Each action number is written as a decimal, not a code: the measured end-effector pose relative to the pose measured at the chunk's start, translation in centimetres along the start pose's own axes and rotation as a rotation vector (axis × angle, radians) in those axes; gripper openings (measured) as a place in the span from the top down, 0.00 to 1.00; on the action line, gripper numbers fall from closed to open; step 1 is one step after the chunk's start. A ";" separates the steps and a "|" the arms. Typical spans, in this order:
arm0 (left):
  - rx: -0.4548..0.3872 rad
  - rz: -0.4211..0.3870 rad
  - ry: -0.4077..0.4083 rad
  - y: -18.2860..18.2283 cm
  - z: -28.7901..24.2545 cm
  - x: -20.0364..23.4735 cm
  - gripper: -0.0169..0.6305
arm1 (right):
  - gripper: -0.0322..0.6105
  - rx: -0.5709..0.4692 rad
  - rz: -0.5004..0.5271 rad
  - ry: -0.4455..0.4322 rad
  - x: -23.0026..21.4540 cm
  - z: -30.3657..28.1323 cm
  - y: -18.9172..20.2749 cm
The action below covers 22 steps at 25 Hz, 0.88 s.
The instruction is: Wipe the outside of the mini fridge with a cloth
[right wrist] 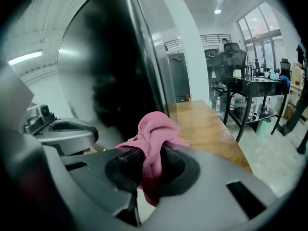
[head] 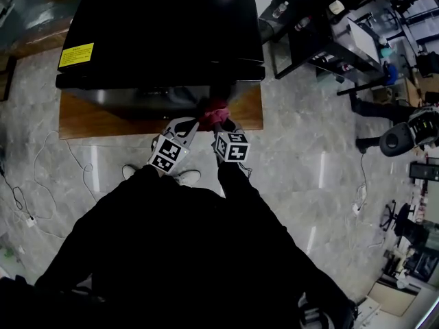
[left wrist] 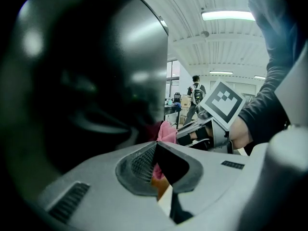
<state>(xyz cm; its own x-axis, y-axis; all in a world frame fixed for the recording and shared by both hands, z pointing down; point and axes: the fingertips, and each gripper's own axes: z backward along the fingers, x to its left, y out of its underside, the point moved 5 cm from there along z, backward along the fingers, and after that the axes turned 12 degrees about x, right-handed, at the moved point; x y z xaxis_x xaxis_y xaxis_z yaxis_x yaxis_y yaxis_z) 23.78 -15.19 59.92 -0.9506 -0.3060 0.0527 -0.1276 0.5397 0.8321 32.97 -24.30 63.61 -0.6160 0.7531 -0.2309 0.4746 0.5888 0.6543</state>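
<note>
My right gripper pinches the pink cloth at the mini fridge; left gripper closed, empty; wooden platform beneath it, grey floor around.

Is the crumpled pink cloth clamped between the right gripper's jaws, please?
Yes, its own view shows the right gripper with jaws closed on the crumpled pink cloth.

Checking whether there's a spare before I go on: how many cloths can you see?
1: the pink cloth is clamped in the fingers of the right gripper, at the lower front of the mini fridge. Others may be hidden behind it.
</note>
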 end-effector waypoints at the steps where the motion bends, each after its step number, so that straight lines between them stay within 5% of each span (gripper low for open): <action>1: -0.002 -0.003 -0.001 -0.3 0.0 -0.2 0.97 | 0.86 -0.001 -0.006 0.008 -0.7 0.2 0.1; 9: -0.079 0.084 0.129 -4.7 4.0 -1.5 0.97 | 0.86 -0.134 0.015 0.030 -3.3 5.7 -2.3; 16: -0.141 0.051 0.299 -11.0 13.0 -2.6 0.97 | 0.86 -0.307 0.208 -0.118 4.1 17.0 -6.4; 22: -0.280 -0.010 0.415 -20.7 22.6 -1.2 0.97 | 0.86 -0.592 0.395 -0.188 12.3 27.4 -17.1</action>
<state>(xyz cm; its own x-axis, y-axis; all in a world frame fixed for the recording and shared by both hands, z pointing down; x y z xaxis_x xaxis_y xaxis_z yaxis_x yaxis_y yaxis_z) 21.11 -8.26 30.14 -0.7498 -0.6268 0.2120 -0.0007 0.3212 0.9470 34.45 -17.06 29.88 -0.3254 0.9454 0.0175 0.1873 0.0463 0.9812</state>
